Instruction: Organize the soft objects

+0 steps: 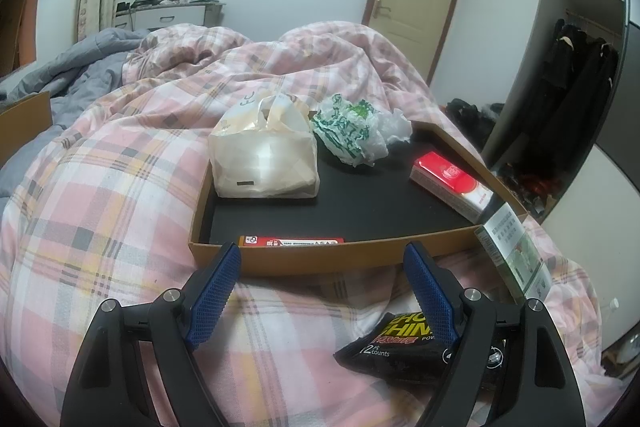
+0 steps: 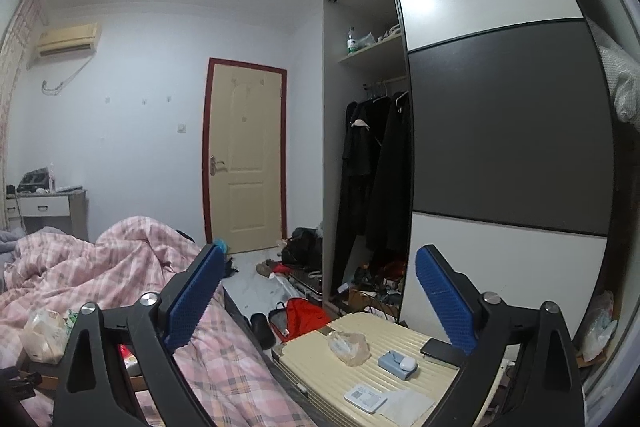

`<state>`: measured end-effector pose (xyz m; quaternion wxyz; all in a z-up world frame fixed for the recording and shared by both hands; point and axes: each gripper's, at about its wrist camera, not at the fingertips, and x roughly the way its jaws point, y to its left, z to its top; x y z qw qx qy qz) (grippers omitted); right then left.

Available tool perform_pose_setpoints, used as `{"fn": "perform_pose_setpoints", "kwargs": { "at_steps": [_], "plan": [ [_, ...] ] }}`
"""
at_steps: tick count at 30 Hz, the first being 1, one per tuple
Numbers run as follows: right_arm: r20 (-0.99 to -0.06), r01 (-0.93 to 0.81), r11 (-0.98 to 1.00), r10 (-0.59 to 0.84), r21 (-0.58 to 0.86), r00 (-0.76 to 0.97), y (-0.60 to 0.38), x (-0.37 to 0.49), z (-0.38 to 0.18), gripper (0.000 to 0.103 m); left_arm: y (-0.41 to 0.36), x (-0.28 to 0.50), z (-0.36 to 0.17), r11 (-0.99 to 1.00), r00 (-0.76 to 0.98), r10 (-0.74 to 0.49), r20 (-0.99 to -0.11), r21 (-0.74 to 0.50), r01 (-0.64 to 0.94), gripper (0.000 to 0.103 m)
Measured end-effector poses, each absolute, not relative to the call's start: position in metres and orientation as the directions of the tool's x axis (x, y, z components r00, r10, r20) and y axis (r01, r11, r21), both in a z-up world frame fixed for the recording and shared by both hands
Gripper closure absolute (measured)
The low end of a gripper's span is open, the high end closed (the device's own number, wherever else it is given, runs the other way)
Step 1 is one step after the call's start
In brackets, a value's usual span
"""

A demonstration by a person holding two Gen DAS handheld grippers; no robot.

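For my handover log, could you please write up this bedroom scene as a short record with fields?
setting: pink plaid quilt on a bed
container: shallow brown cardboard tray with black floor, resting on the quilt
in tray: cream plastic bag; crumpled green-printed white bag; red and white box; flat red packet at the near wall
outside tray: black wipes pouch on the quilt
left tongs: open, empty, short of the tray
right tongs: open, empty, facing the wardrobe

I'm looking at a home bedroom: rumpled plaid duvet (image 1: 132, 163), open wardrobe (image 2: 372, 155) with hanging coats, cream door (image 2: 245, 155).
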<state>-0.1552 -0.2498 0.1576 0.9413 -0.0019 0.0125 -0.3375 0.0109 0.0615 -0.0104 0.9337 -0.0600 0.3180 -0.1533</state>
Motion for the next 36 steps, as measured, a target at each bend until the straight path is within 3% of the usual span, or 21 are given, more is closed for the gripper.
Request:
{"fn": "perform_pose_setpoints", "kwargs": {
  "at_steps": [7, 21, 36],
  "plan": [
    [0.047, 0.711, 0.703, -0.711, 0.021, 0.701, -0.261, -0.180, 0.166, 0.005, 0.061, 0.011, -0.010, 0.946, 0.750, -0.324, -0.576, -0.209, 0.248, 0.022],
    [0.136, 0.914, 0.399, -0.912, 0.071, 0.387, -0.275, -0.209, 0.175, 0.004, 0.061, 0.011, -0.011, 0.946, 0.750, -0.323, -0.577, -0.209, 0.247, 0.022],
    [0.115, 0.964, 0.257, -0.962, 0.065, 0.248, -0.289, -0.218, 0.182, 0.001, 0.061, 0.012, -0.010, 0.946, 0.749, -0.324, -0.578, -0.210, 0.247, 0.022]
  ]
}}
